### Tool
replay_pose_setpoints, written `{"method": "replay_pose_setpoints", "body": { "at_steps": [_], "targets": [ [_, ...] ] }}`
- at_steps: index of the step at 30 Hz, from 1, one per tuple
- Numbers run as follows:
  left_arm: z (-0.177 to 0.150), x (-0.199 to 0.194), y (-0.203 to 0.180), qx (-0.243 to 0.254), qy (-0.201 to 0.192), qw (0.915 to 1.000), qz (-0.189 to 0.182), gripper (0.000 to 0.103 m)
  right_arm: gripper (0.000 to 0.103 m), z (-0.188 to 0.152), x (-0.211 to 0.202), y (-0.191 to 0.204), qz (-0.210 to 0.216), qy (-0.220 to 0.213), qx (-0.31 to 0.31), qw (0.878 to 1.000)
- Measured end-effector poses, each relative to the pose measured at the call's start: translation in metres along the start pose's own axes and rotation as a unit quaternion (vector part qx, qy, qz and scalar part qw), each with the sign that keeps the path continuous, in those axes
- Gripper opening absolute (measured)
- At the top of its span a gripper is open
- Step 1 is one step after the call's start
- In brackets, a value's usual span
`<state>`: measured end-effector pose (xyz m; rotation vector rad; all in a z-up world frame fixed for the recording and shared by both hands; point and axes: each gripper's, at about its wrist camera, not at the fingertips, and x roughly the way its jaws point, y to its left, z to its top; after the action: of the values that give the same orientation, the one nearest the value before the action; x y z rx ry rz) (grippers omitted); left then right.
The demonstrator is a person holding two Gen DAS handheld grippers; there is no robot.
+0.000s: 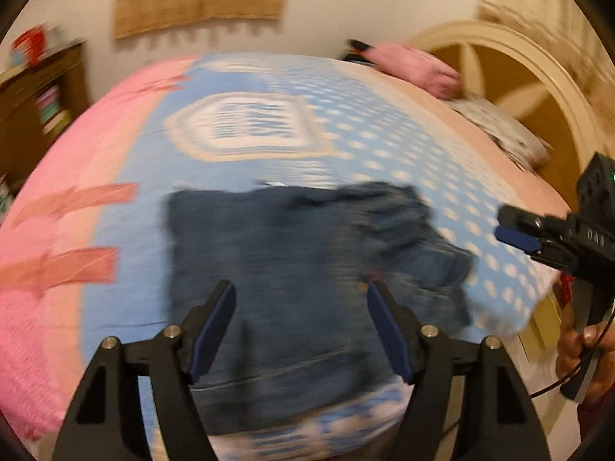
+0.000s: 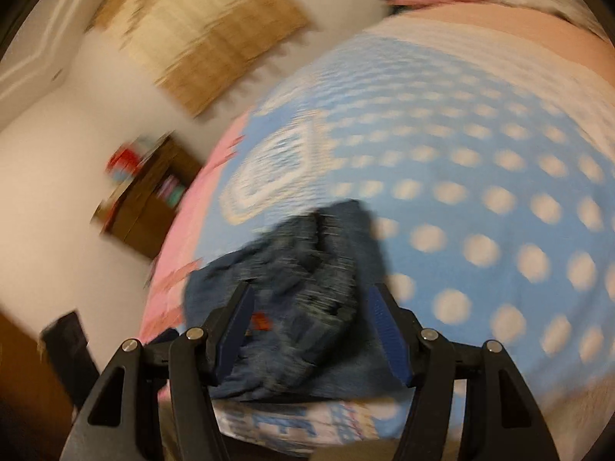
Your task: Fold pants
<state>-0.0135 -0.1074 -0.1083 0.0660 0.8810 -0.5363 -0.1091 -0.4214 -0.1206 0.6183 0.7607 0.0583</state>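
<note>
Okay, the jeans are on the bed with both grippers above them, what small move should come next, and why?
Probably bring the right gripper down onto the rumpled, bunched end of the jeans and press it flat. The left side lies smooth and squared on the bedspread, and both sets of jaws are open and hold nothing.

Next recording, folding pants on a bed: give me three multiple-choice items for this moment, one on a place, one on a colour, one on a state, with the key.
1. Where do the jeans lie?
A. on the bedspread
B. on the shelf
C. on the floor

2. What colour is the pillow at the far end of the bed?
A. green
B. pink
C. black

3. How does the left gripper stand?
A. shut on the jeans
B. shut and empty
C. open above the jeans

Key:
1 A, the denim rests on the blue dotted cover.
2 B, it shows pink near the headboard.
3 C, its jaws stand apart with no cloth pinched.
</note>
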Motion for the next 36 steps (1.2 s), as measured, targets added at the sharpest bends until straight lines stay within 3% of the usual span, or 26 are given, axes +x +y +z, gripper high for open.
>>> {"method": "replay_pose_setpoints", "body": {
  "at_steps": [3, 6, 10, 13, 15, 19, 23, 31, 36],
  "targets": [
    [-0.001, -0.001, 0.036, -0.050, 0.005, 0.9984, 0.027, 0.073, 0.064, 0.008, 0.036, 0.009, -0.016, 0.051, -0.029, 0.998],
    [-0.006, -0.003, 0.059, -0.082, 0.009, 0.9960, 0.033, 0.073, 0.064, 0.001, 0.063, 0.001, -0.078, 0.103, -0.032, 0.991],
    [-0.013, 0.009, 0.068, -0.082, 0.021, 0.9952, 0.050, 0.073, 0.064, -0.020, 0.067, -0.015, -0.091, 0.121, 0.012, 0.988],
    [-0.018, 0.022, 0.071, -0.096, 0.042, 0.9932, 0.050, 0.073, 0.063, -0.028, 0.068, -0.018, -0.084, 0.107, 0.032, 0.990],
    [-0.021, 0.025, 0.071, -0.104, 0.050, 0.9922, 0.048, 0.073, 0.037, -0.027, 0.069, -0.007, -0.080, 0.100, 0.005, 0.992],
    [-0.018, 0.025, 0.067, -0.091, 0.049, 0.9927, 0.062, 0.073, 0.032, -0.025, 0.072, 0.022, -0.107, 0.107, -0.083, 0.985],
    [-0.014, 0.026, 0.061, -0.076, 0.049, 0.9931, 0.076, 0.073, 0.026, -0.024, 0.051, 0.004, -0.069, 0.092, -0.031, 0.993],
    [-0.004, 0.033, 0.037, -0.021, 0.047, 0.9928, 0.109, 0.073, 0.025, -0.069, 0.031, -0.026, -0.087, 0.094, 0.024, 0.991],
    [-0.003, 0.040, 0.024, 0.010, 0.054, 0.9899, 0.130, 0.073, 0.026, -0.073, 0.038, -0.036, -0.089, 0.107, 0.049, 0.989]
  ]
}}
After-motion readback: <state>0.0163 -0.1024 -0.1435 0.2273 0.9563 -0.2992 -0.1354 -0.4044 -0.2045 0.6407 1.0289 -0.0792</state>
